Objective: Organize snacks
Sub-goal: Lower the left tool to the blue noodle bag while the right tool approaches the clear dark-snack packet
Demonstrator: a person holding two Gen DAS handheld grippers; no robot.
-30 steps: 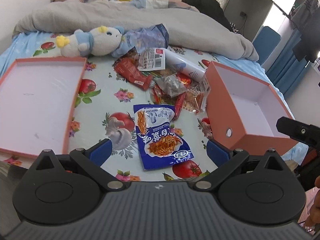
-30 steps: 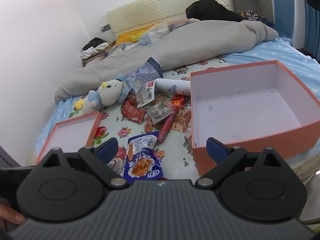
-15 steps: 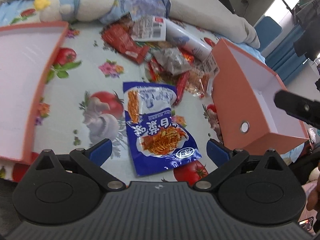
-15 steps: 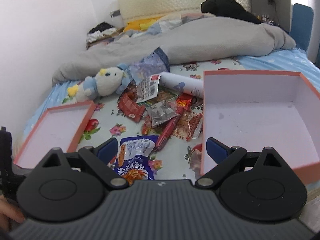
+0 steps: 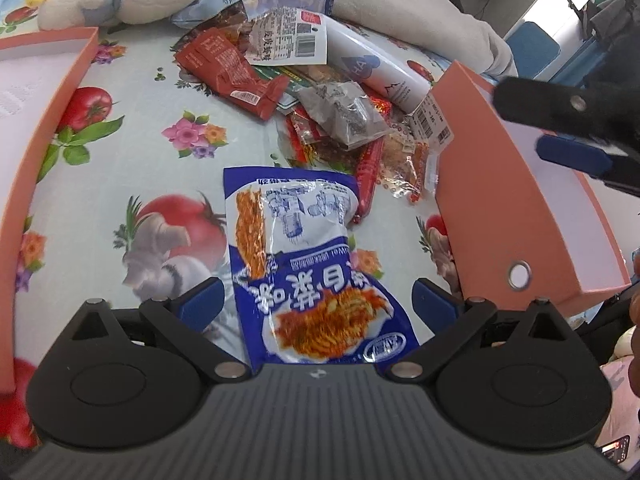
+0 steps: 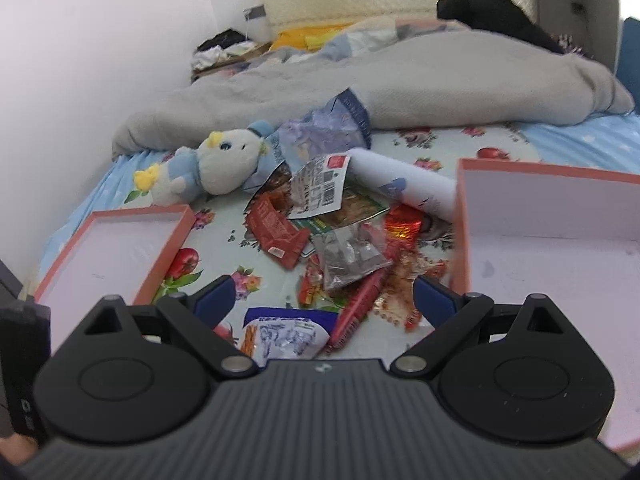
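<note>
Orange-walled and lying open at the left edge of the left wrist view, the shallow lid (image 5: pixel 48 92) is sitting apart from the snacks. Low in the centre, the left gripper (image 5: pixel 316 304) is hovering with its jaws spread wide on either side of the blue noodle packet (image 5: pixel 304 264), probably lining up a pinch. Above it the snack pile (image 5: pixel 336 120) is lying beside the deep orange box (image 5: pixel 520 208) at the right, likely the destination. At the upper right, the right gripper (image 6: pixel 324 296) is hanging over that box, wide apart and empty.
</note>
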